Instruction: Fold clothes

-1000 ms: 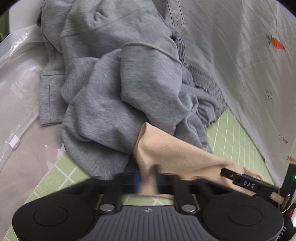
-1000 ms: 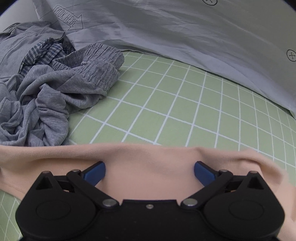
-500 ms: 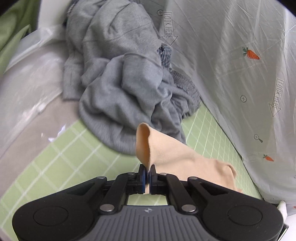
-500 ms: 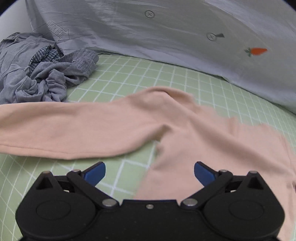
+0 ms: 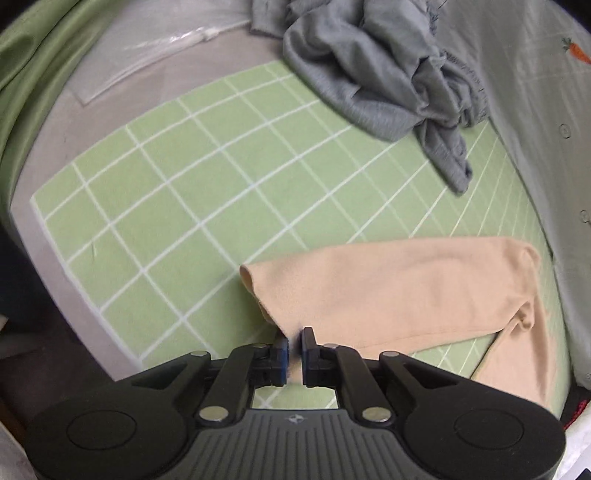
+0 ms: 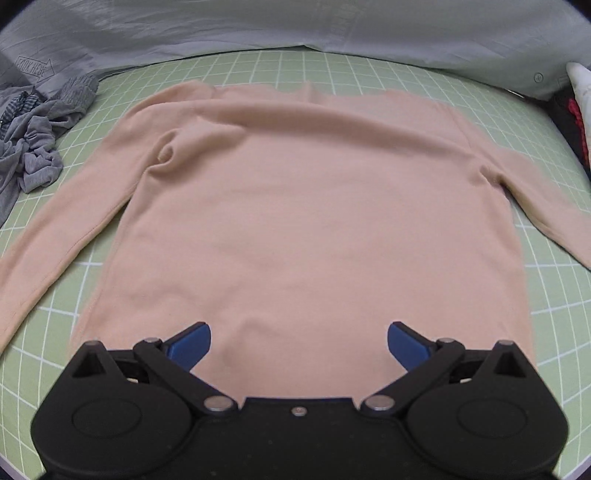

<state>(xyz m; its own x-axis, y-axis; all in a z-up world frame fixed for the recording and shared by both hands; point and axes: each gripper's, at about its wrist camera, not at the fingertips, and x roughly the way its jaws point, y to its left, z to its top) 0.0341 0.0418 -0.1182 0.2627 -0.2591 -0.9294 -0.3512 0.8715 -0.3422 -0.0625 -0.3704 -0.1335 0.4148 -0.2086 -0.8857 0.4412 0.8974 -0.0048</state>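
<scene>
In the left wrist view, the left gripper (image 5: pixel 294 345) is seen low in the frame with its jaws nearly together; they have just been opening by a little. The edge of the peach sleeve (image 5: pixel 388 295) lies in the narrow gap between the pads, and whether it is gripped cannot be told for sure. From there the sleeve is laid out to the right across the green gridded mat (image 5: pixel 177 206), its cuff end lying just beyond the fingertips. Farther off, a heap of grey clothes (image 5: pixel 384 74) is piled at the far edge of the mat, well apart from the sleeve. A pale sheet with a carrot print (image 5: pixel 546 122) is seen along the right side.

In the right wrist view, the right gripper (image 6: pixel 299 343) is held with its blue fingers (image 6: pixel 190 341) wide apart above the hem of the peach long-sleeved top (image 6: pixel 303 221); nothing is clasped between them. The top is spread flat on the mat (image 6: pixel 554 295), both sleeves angled outward and downward. Beyond its left sleeve the grey clothes (image 6: pixel 33 147) are bunched, and at the back the pale sheet (image 6: pixel 258 26) is draped.
</scene>
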